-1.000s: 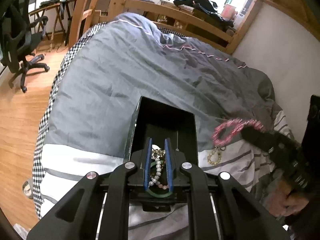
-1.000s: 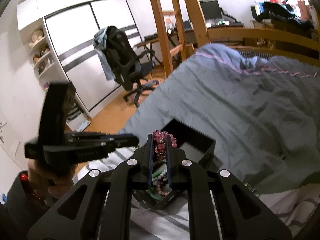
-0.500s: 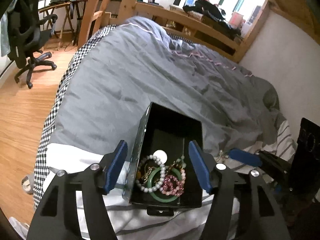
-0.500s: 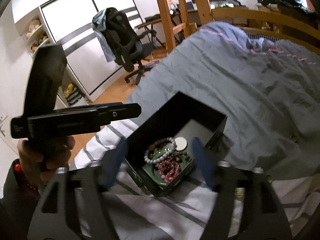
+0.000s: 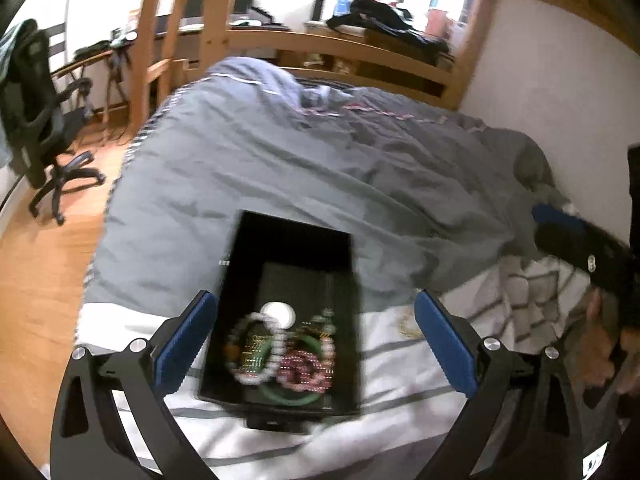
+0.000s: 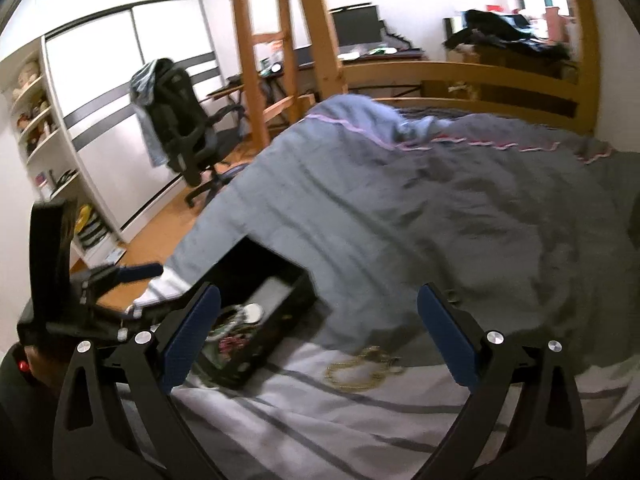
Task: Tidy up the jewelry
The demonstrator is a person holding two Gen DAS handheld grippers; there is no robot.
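Observation:
A black open jewelry box [image 5: 292, 240] sits on the bed and holds a white bead bracelet [image 5: 260, 350], a green bangle [image 5: 288, 394], a pink bead bracelet [image 5: 304, 368] and a white round piece [image 5: 278, 314]. My left gripper [image 5: 316, 344] is open and empty above the box. My right gripper [image 6: 318, 340] is open and empty, to the right of the box [image 6: 276, 292]. A gold chain [image 6: 360, 370] lies on the striped sheet between the right gripper's fingers; it also shows in the left wrist view [image 5: 408, 326].
The grey duvet [image 5: 320, 160] covers most of the bed. A wooden bed frame [image 5: 340, 44] stands at the back. An office chair [image 6: 180, 124] and a white shelf [image 6: 36, 120] stand on the wood floor at left. A wall [image 5: 560, 92] is at right.
Both grippers went from shut to open. The pink bracelet left the right gripper and lies in the box. The right gripper has swung right, over the gold chain.

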